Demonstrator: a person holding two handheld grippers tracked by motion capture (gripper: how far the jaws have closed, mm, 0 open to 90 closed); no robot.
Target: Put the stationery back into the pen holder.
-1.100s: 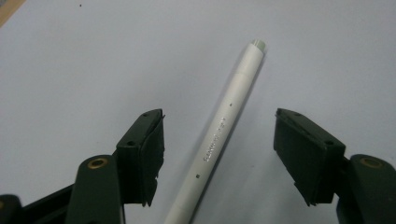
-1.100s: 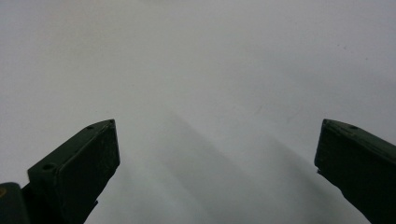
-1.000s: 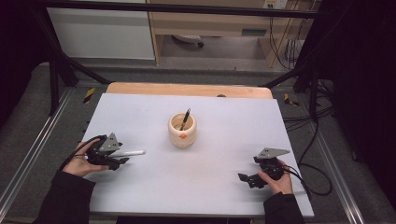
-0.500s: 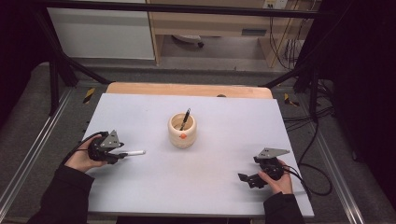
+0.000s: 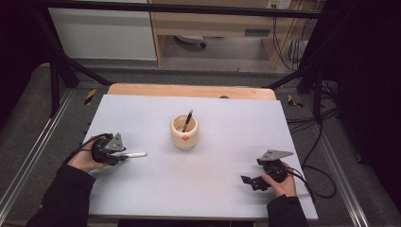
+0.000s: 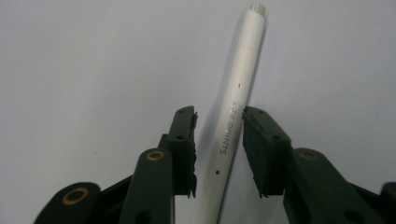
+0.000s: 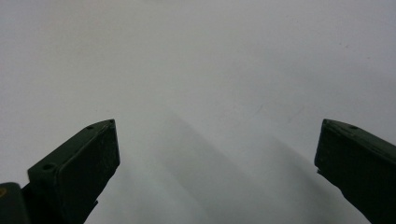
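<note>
A white pen (image 5: 135, 154) lies on the pale table (image 5: 217, 189) at the left, its tip toward the middle. My left gripper (image 5: 124, 156) sits low over its rear end. In the left gripper view the pen (image 6: 239, 84) runs between the two jaws of the left gripper (image 6: 218, 116); the right one touches it and a thin gap shows on the left. My right gripper (image 5: 251, 171) rests at the front right, open wide. The right gripper view shows bare tabletop in the right gripper (image 7: 217, 123). A wooden cup (image 5: 185, 137) at the centre holds a black pen (image 5: 188, 119).
A wooden strip (image 5: 189, 90) borders the table's far edge. Black frame legs and cables (image 5: 312, 127) lie on the floor to the right. A cabinet and shelving stand beyond the table.
The left hand and its gripper have shifted very slightly around the white pen, which stays on the table. The right gripper has not moved.
</note>
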